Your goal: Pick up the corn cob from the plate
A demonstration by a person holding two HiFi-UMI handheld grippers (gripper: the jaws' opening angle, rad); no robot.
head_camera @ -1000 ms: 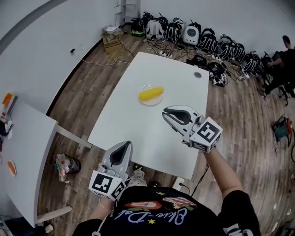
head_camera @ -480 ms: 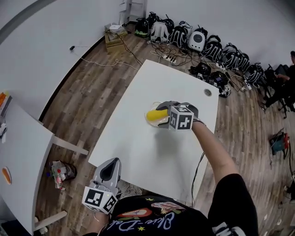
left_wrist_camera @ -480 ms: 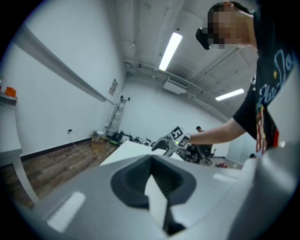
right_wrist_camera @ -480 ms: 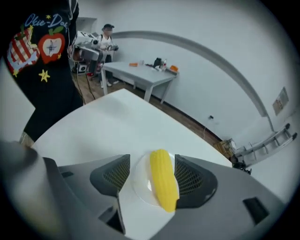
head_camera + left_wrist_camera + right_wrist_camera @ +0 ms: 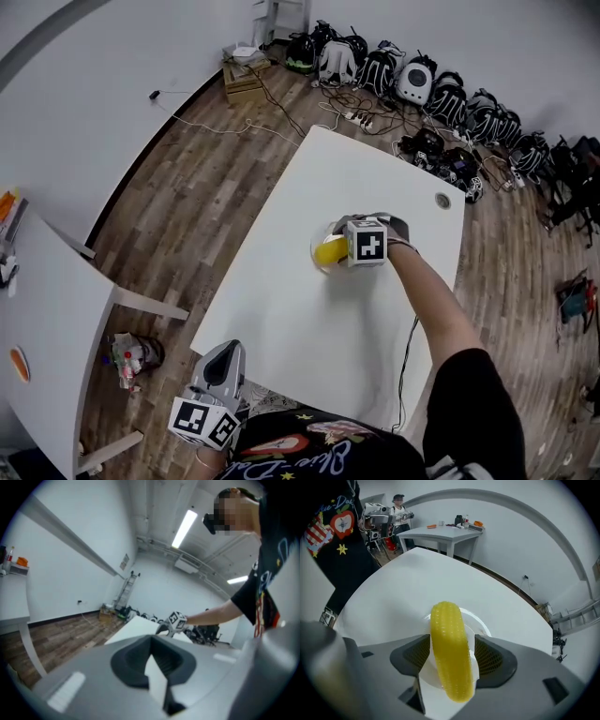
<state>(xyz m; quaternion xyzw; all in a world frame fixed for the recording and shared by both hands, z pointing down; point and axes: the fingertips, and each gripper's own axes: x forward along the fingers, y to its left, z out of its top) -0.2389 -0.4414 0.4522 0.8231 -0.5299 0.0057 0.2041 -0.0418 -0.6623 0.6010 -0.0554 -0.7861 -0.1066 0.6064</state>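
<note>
White rectangular table [image 5: 300, 337]: top bare on every side of the small round white plate [image 5: 480, 623]. The only obstacle there is the yellow corn cob [image 5: 447, 630], lying between the spread jaws of the right gripper [image 5: 451, 660] with thin gaps each side. Near table edge holds the left gripper [image 5: 223, 354], well apart; black backpacks [image 5: 417, 80] line the far wall, off the table.
</note>
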